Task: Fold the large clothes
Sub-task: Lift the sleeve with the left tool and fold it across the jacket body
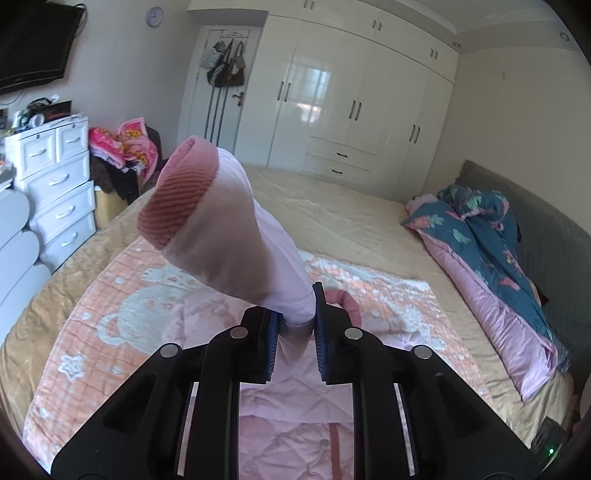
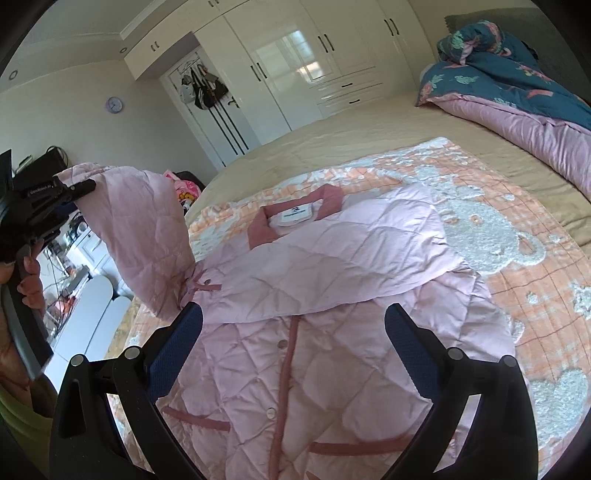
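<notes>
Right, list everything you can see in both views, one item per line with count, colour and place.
quilted jacket: one, light pink with darker pink trim, lying front-up on the blanket
sleeve: one, pink with a ribbed rose cuff, lifted off the bed
blanket: one, peach with white bear pattern, spread on the bed
bed: one, tan cover, filling the middle of the room
duvet: one, teal floral with pink lining, bunched by the headboard
wardrobe: one, glossy white, far wall
drawer unit: one, white, left of the bed
wall clock: one, lilac, above the door
left gripper: black with blue pads, shut on the sleeve
right gripper: black with blue pads, open above the jacket
</notes>
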